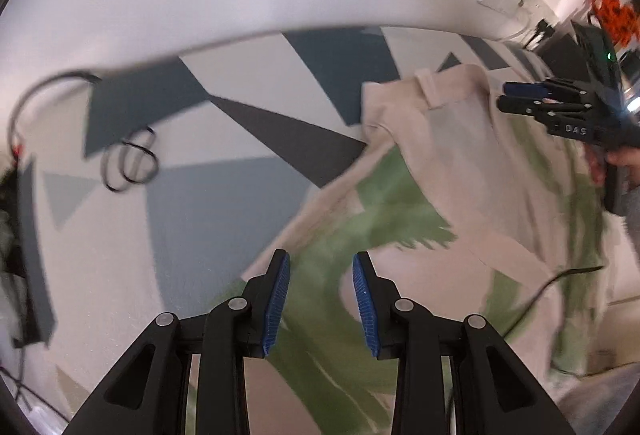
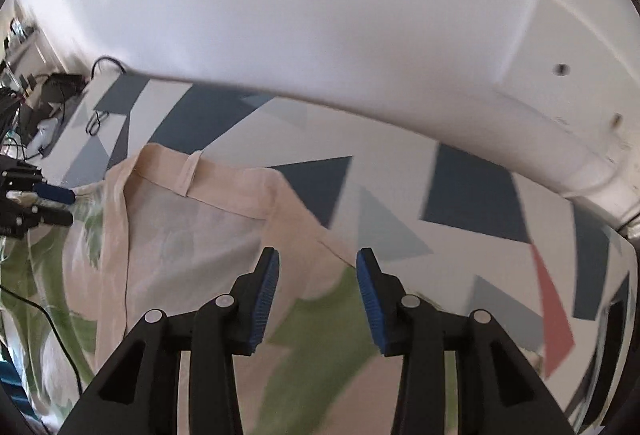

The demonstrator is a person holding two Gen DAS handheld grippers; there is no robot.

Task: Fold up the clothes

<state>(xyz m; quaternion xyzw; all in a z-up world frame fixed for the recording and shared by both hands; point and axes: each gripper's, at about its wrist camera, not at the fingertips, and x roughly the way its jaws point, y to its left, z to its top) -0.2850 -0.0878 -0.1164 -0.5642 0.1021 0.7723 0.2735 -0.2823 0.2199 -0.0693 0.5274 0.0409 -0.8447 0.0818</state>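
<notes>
The shirt [image 2: 192,247], cream with green leaf print, lies on a bedcover [image 2: 472,195] patterned with blue and grey triangles. In the right wrist view its collar end with the hanging loop sits at about 11 o'clock from the right gripper [image 2: 318,263], and its long axis runs from there toward 5 o'clock, passing under the fingers. The right gripper hangs above the cloth, jaws partly apart with nothing between the pads. The left gripper [image 1: 320,267] is likewise part open over the green print, gripping nothing. In the left wrist view the shirt [image 1: 460,163] spreads toward 2 o'clock, collar end farthest away. A black cable [image 1: 132,159] lies coiled at 10 o'clock.
</notes>
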